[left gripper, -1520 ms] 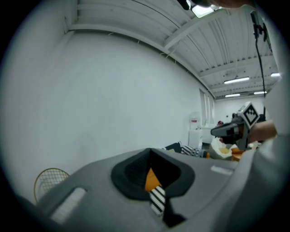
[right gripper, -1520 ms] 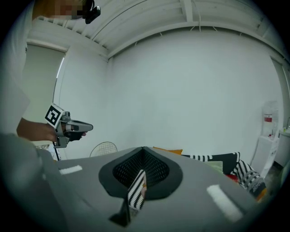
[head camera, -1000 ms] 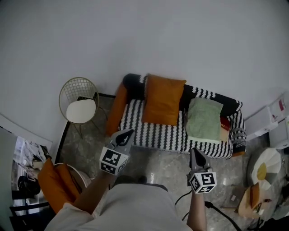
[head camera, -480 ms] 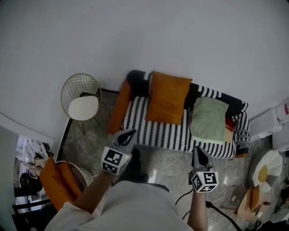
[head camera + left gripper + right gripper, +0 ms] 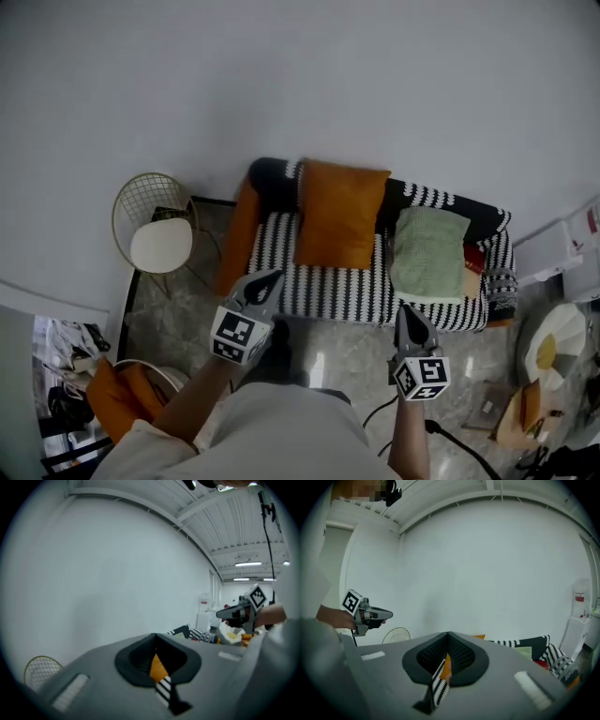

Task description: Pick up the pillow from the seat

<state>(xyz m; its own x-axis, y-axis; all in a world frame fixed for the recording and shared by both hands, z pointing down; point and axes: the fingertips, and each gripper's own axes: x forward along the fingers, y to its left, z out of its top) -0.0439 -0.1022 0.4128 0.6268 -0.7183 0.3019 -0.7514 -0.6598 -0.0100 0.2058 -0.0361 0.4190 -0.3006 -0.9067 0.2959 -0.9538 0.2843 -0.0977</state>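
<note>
Item 1. My left gripper (image 5: 270, 277): jaws pressed together, nothing held. It hangs over the stone floor (image 5: 352, 352), just short of the sofa's front edge, tip toward the seat.

Item 2. My right gripper (image 5: 406, 312): jaws likewise together, empty, level with the left and well apart from it, tip toward the sofa's right half.

Item 3. Sofa (image 5: 328, 286): black-and-white striped, against the white wall.

Item 4. Orange pillow (image 5: 337, 214): on the seat, left of centre, leaning on the backrest; neither of my grippers touches it.

Item 5. Green pillow (image 5: 427, 255): on the seat's right part, just beside the orange one.

Item 6. Orange cushion (image 5: 236, 234): propped against the sofa's left end.

Item 7. Wire chair (image 5: 155, 246): white seat pad, left of the sofa.
</note>
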